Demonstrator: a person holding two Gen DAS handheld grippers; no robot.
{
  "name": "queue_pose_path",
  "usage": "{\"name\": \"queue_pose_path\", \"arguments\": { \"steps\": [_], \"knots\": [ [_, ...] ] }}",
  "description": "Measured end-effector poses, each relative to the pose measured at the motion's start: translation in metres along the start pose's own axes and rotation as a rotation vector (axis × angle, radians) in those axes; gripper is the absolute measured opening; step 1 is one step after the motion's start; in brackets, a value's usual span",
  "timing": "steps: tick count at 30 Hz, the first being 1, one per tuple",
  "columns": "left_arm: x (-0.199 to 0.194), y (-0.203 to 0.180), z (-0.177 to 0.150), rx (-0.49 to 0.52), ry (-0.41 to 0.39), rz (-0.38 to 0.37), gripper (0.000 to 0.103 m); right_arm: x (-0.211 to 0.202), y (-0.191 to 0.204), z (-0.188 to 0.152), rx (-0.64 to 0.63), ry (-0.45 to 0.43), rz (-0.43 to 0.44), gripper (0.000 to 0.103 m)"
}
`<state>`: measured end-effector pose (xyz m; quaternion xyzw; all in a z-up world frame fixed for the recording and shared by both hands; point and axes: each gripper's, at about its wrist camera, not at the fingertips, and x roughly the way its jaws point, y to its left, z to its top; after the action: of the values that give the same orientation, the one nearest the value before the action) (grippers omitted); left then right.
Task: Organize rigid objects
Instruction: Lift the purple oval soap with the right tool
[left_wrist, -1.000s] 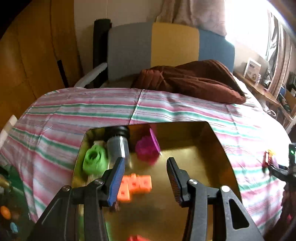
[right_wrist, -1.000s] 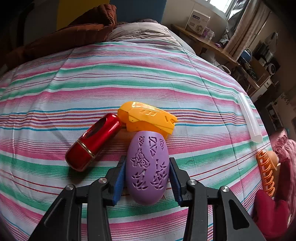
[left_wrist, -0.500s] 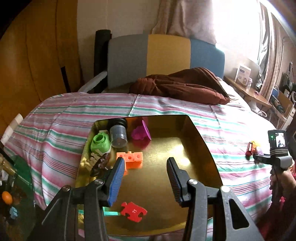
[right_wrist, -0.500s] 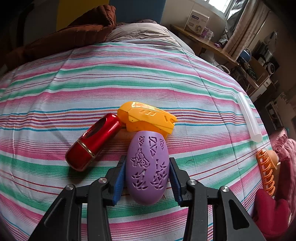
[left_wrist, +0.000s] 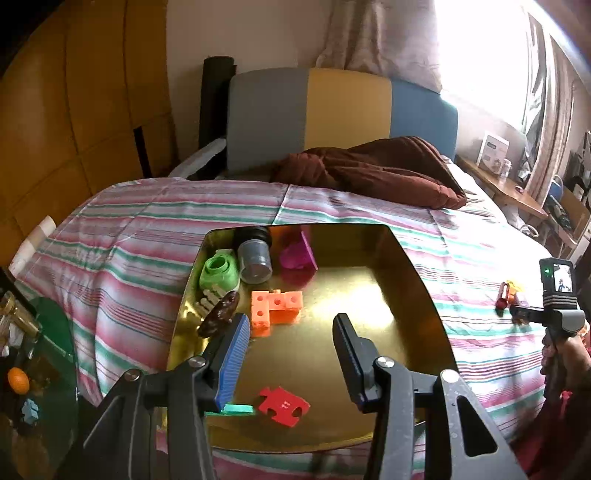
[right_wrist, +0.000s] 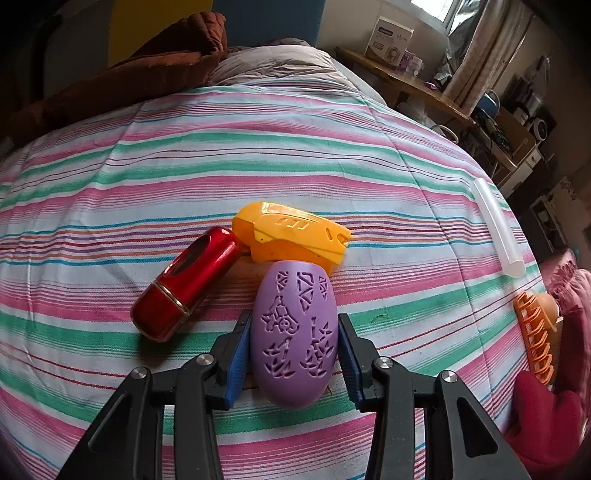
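1. The bed (right_wrist: 258, 155) bears a gold tray (left_wrist: 369, 295) holding sorted toys, among them an orange block (left_wrist: 275, 306).
2. The left gripper (left_wrist: 288, 343) hangs spread and empty over the tray.
3. The right gripper (right_wrist: 293, 350) pinches a purple egg (right_wrist: 293, 332) lying on the bed, touching a yellow piece (right_wrist: 291, 236), beside a red tube (right_wrist: 184, 291).

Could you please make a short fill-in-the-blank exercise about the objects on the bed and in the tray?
1. The right gripper is shut on the ____ egg-shaped object.
2. The red puzzle piece lies in the ____ tray.
3. The left gripper holds ____ between its jaws.
4. The yellow object touches the far end of the ____ cylinder.

Missing words: purple; gold; nothing; red
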<state>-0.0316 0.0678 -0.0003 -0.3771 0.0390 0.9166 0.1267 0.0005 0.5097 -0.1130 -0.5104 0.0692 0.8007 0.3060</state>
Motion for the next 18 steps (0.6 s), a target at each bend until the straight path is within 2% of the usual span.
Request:
{"name": "queue_pose_path", "arguments": {
  "steps": [18],
  "knots": [
    [-0.002, 0.019, -0.008, -0.029, 0.012, 0.033, 0.047, 0.0, -0.001, -0.001, 0.03, 0.011, 0.022, 0.044]
  ]
}}
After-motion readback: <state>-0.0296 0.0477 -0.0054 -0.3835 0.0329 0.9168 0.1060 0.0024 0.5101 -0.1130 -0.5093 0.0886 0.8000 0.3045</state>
